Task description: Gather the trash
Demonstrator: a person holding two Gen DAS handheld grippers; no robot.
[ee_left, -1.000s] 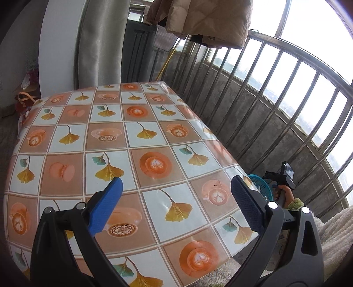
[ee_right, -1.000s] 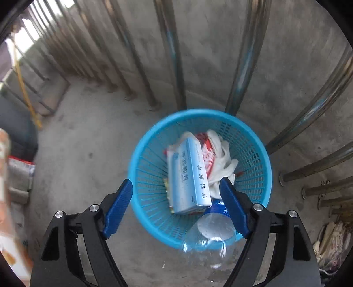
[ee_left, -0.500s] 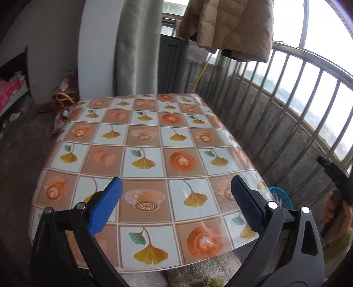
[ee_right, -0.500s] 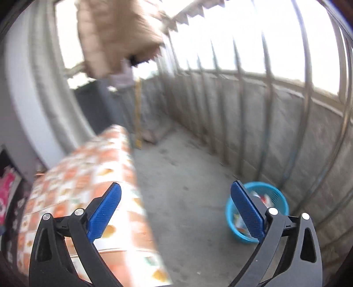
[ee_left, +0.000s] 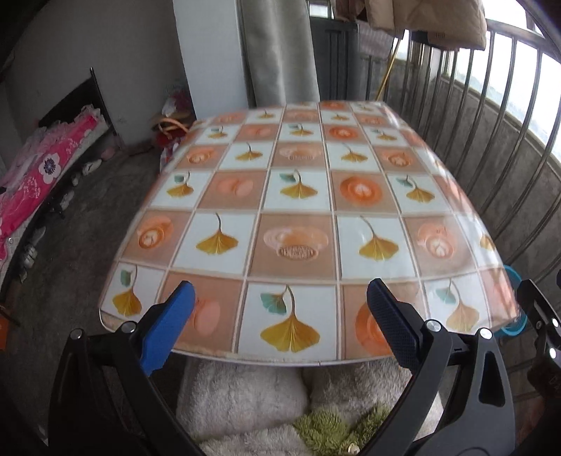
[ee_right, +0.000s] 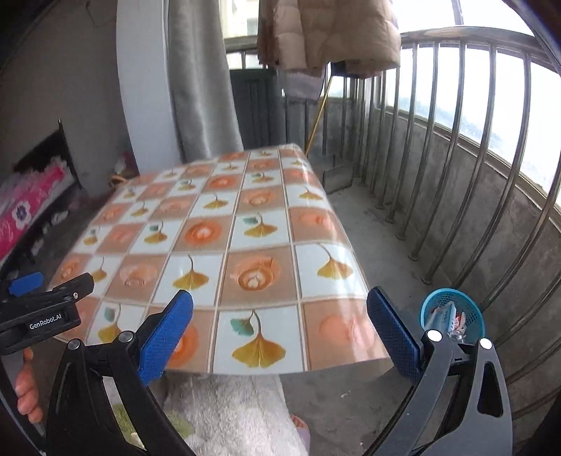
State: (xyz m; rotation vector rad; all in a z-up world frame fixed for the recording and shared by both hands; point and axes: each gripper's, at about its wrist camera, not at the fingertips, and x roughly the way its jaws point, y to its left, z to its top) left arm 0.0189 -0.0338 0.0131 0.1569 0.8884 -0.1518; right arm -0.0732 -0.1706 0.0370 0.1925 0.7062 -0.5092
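Note:
A small blue mesh basket (ee_right: 452, 317) stands on the concrete floor by the railing, with a carton and crumpled plastic inside. In the left wrist view only its rim (ee_left: 512, 275) peeks past the table's right corner. My right gripper (ee_right: 280, 328) is open and empty, held over the near edge of the table (ee_right: 224, 228), with the basket behind its right finger. My left gripper (ee_left: 280, 328) is open too, nothing between its fingers, above the table's near edge (ee_left: 301, 217). The table's patterned cloth shows no loose items.
A metal railing (ee_right: 466, 147) runs along the right over a concrete wall. A padded jacket (ee_right: 329, 31) hangs at the back, beside a grey curtain (ee_right: 200, 77). A pink floral bed (ee_left: 38, 168) lies at the left. The person's fluffy white clothing (ee_left: 245, 396) fills the foreground.
My right gripper rose from just above the basket and swung round to face the table, the basket now lower right. The left gripper pulled back towards the table's near edge.

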